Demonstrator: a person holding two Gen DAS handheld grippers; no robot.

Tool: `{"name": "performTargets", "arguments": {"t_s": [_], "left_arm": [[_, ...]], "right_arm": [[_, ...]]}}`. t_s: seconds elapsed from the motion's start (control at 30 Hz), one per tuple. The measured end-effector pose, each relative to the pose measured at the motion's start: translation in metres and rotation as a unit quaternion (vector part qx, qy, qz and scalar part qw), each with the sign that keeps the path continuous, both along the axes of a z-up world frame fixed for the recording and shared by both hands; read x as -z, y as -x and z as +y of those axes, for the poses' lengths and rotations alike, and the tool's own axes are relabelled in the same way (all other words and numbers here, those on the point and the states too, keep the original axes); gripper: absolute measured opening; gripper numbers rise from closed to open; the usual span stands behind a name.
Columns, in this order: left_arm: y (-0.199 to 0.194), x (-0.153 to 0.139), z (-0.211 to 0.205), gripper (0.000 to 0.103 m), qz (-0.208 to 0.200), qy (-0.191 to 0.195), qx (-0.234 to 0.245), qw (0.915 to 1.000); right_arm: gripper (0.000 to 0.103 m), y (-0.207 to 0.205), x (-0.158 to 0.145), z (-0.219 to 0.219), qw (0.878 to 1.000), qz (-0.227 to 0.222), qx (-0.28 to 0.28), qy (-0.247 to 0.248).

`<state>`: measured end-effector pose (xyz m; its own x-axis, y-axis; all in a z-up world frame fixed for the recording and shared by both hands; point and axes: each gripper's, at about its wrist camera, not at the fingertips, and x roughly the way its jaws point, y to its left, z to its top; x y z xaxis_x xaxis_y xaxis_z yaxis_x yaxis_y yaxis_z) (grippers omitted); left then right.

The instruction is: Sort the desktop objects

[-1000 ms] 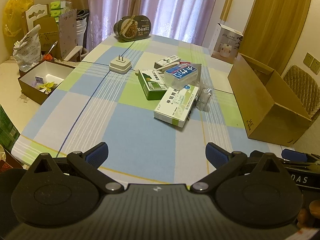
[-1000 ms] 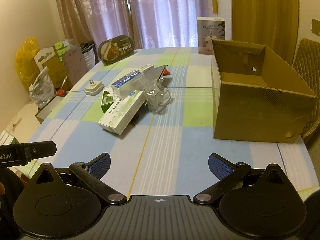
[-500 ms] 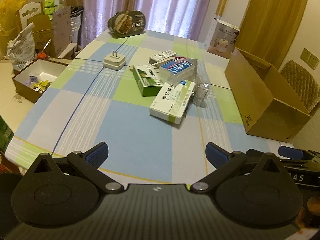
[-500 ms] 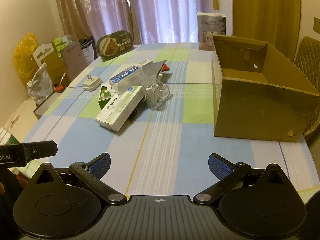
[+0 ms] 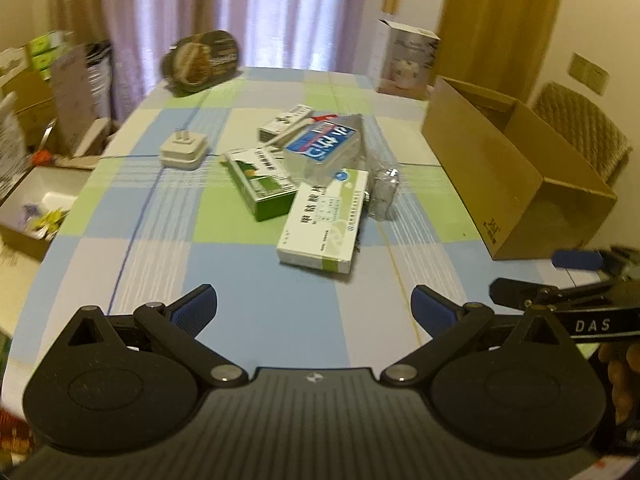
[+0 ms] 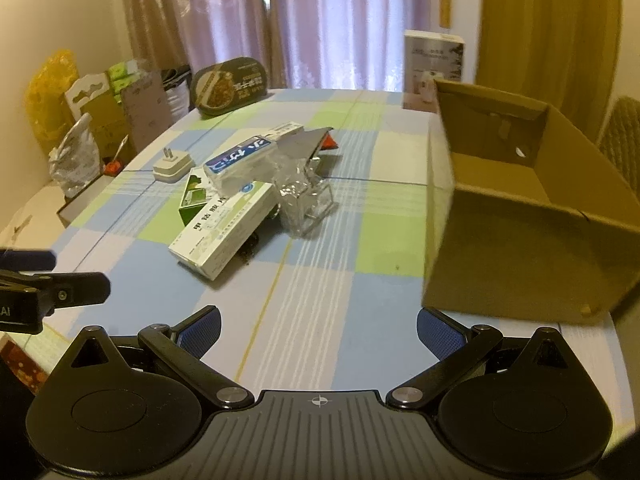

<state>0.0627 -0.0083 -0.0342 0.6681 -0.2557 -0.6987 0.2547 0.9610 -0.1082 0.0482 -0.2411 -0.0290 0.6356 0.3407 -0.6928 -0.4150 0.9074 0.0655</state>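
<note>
While both tools hang over the near edge of the checked tablecloth, the rundown, near to far:
Left gripper: jaws spread wide, blue pads bare, nothing between them
Right gripper: same story, fingers wide apart and empty, hovering above the cloth; its tip also pokes into the left view at the right edge
White-and-green medicine box: nearest of the pile, lying flat, far end propped on its neighbours
Green box: just behind and left, touching the white one
Clear plastic packet: crumpled, right beside the white box
Blue-labelled box: perched on top of the heap, tilted
Small white carton: at the back of the pile
White plug adapter: apart, left of the heap, prongs up
Cardboard box: open, at the right side of the table, well clear of the pile
Dark food tub: standing on edge at the far end
</note>
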Motion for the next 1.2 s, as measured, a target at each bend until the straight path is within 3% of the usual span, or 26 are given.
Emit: {"name": "performTargets", "arguments": {"t_s": [0.23,0.5,0.73,0.97,1.2], "left_arm": [[-0.046,0.016,-0.004,0.102,0.028,-0.015,0.04,0.9987],[-0.086,0.028,-0.007,0.101,0.013,-0.026,0.083,0.9961],[-0.107,0.046,-0.016,0.094,0.013,-0.025,0.124,0.9919],[-0.126,0.056,-0.03,0.093,0.011,-0.037,0.144,0.9888],[-0.14,0.07,-0.041,0.069,0.029,-0.055,0.16,0.9852]], "right_arm": [[0.101,-0.032,0.01,0.021,0.996,-0.029,-0.071,0.034],[0.101,-0.073,0.016,0.053,0.988,-0.064,-0.123,0.061],[0.101,-0.104,0.017,0.075,0.978,-0.098,-0.152,0.101],[0.101,-0.138,0.007,0.081,0.981,-0.091,-0.159,0.058],[0.101,-0.157,0.005,0.096,0.977,-0.083,-0.194,0.036]]}}
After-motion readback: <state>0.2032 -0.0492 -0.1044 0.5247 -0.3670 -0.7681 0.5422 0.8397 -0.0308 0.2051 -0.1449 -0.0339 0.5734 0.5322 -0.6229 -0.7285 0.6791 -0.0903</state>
